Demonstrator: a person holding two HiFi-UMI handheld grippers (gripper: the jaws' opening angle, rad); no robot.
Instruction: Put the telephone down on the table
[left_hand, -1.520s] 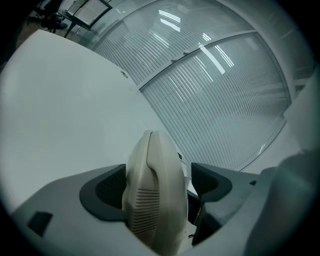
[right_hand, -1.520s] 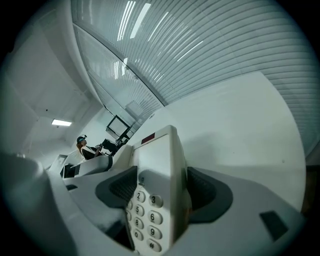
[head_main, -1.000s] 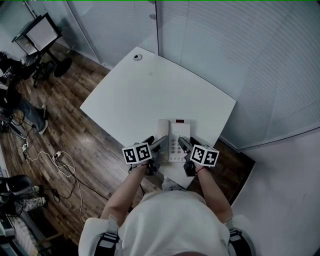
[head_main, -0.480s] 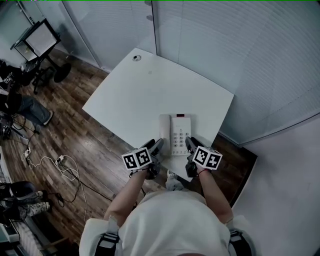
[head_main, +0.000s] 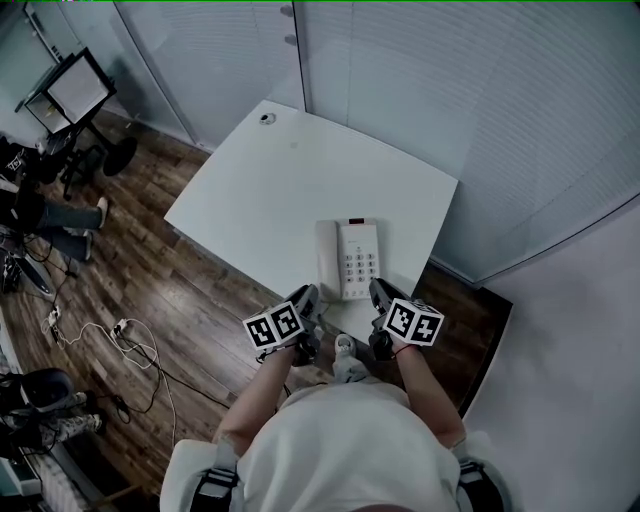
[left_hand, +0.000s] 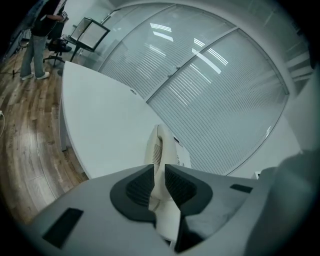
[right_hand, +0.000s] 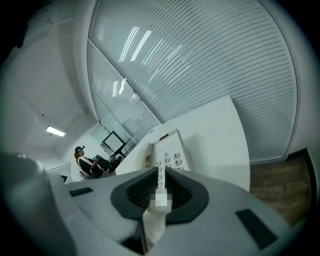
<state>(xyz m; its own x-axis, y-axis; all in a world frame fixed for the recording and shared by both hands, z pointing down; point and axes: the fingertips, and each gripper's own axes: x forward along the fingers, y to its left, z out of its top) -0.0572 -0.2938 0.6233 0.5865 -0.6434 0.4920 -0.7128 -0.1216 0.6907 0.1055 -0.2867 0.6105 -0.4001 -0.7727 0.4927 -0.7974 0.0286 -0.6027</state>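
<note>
The telephone (head_main: 350, 258) lay flat on the white table (head_main: 250, 200), by its near edge. My left gripper (head_main: 307, 296) and right gripper (head_main: 376, 291) hung just short of the telephone, one at each side. Their jaws had just been closing to slits and gripped nothing. Far beyond the telephone sat a small round thing (head_main: 266, 118), perhaps a grommet.

Hidden behind fingers (left_hand: 140, 186) of left gripper (left_hand: 159, 170): telephone (left_hand: 159, 145) near end. Behind right gripper (right_hand: 161, 172): lower rows of keypad (right_hand: 171, 159). Too small to read in head view: keypad digits.
</note>
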